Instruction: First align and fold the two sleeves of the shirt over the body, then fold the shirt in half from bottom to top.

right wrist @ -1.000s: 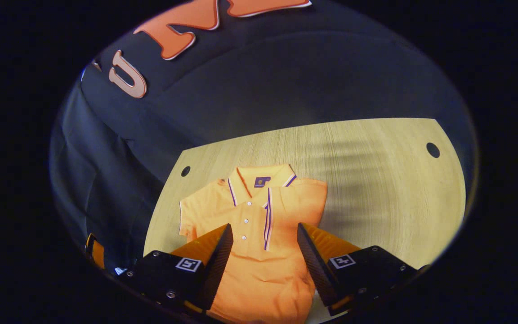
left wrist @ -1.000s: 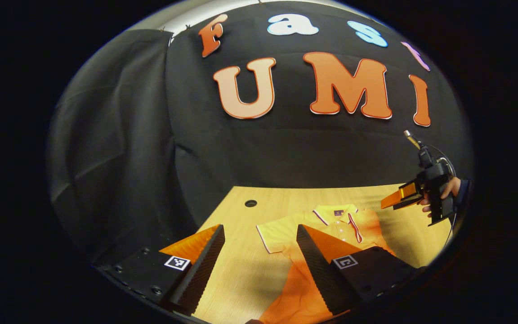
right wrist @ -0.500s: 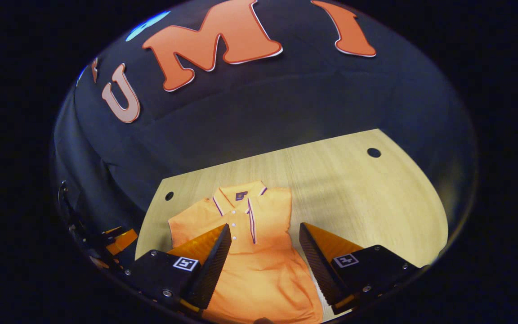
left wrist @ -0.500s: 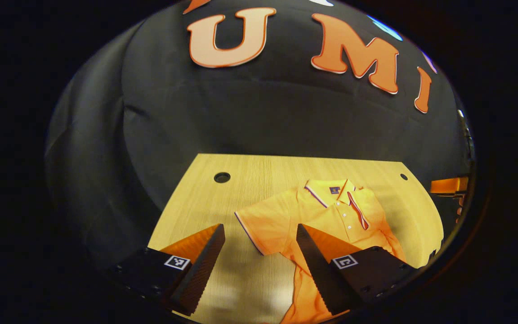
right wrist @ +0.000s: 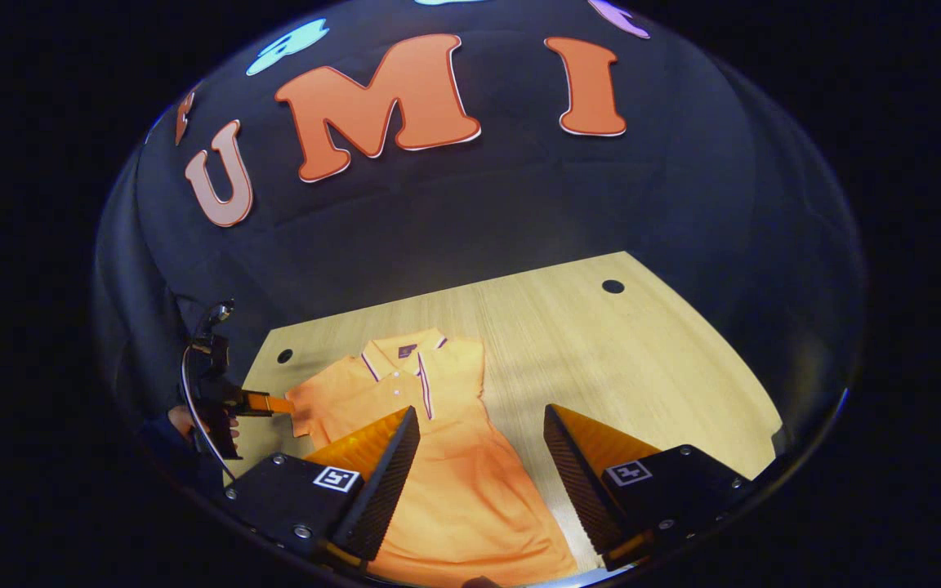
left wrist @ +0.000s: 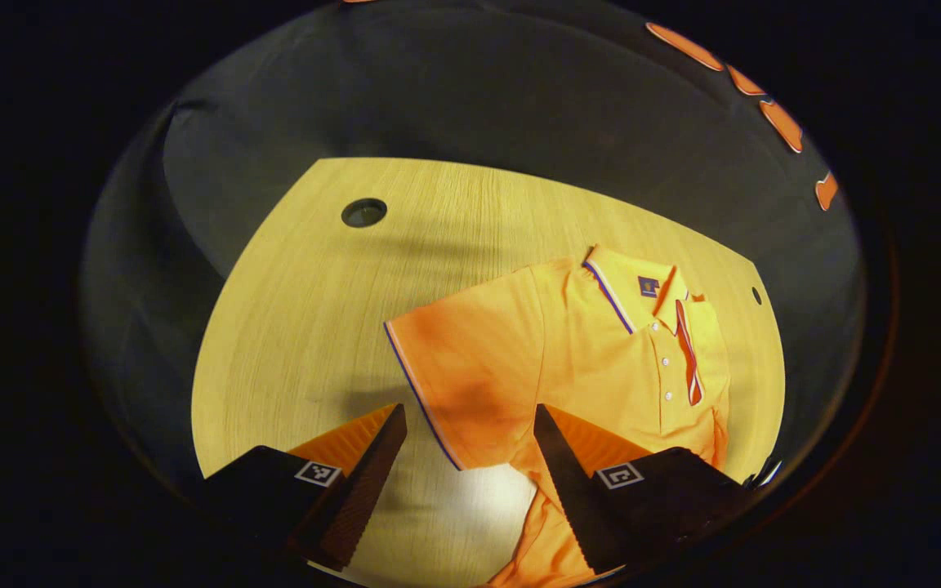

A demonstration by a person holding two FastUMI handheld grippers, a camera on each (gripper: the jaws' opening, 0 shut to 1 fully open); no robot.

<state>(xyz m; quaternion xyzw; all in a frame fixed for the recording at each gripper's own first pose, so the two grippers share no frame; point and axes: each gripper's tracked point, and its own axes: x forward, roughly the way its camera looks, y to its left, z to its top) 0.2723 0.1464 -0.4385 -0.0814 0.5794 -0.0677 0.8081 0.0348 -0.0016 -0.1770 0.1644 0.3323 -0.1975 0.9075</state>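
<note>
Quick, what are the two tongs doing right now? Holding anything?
Left tongs: open, holding nothing, poised at the shirt's spread sleeve.
Right tongs: open, holding nothing, above the shirt's lower body.

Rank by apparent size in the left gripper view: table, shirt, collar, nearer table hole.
1. table
2. shirt
3. collar
4. hole
Collar against hole is least sure; the fisheye distorts.

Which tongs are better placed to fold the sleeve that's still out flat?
Left. The left tongs are open, low over the table, with the spread sleeve and its striped cuff between the fingers. The right tongs, also open, hang back over the shirt body, whose near side is already folded in.
</note>
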